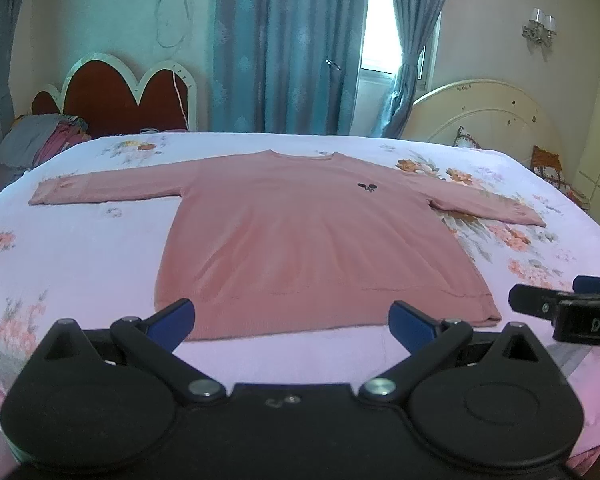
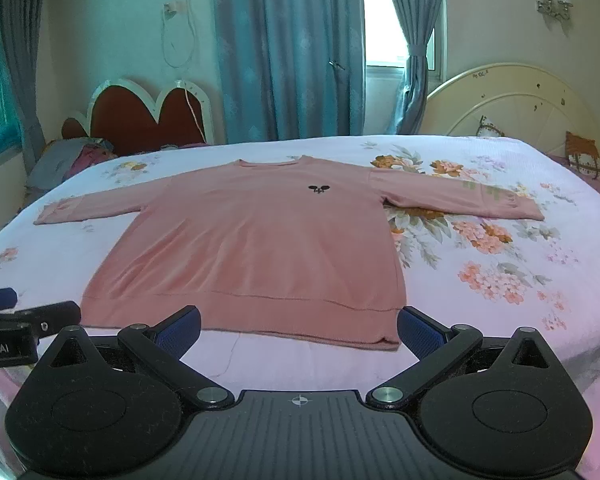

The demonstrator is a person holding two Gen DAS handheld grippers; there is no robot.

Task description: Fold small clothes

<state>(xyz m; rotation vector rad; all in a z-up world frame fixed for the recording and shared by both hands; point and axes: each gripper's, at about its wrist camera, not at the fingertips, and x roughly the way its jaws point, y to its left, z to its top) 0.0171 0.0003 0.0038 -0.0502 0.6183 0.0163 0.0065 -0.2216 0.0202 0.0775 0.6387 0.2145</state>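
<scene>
A pink long-sleeved sweater (image 1: pixel 300 240) (image 2: pixel 260 248) lies flat and face up on the bed, both sleeves spread out sideways, hem toward me. A small black emblem (image 1: pixel 366 188) marks its chest. My left gripper (image 1: pixel 292 320) hovers open just short of the hem, nothing between its blue pads. My right gripper (image 2: pixel 299 326) is open too, near the hem's right part, also holding nothing. Each gripper shows at the edge of the other's view, the right gripper (image 1: pixel 572 304) at the right and the left gripper (image 2: pixel 16 312) at the left.
The bed (image 2: pixel 500 280) has a pale floral sheet. A pile of clothes (image 1: pixel 32 148) sits at the far left corner. A red scalloped headboard (image 1: pixel 128 100) and a cream round headboard (image 2: pixel 520 108) stand behind, with blue curtains (image 1: pixel 288 48) at the wall.
</scene>
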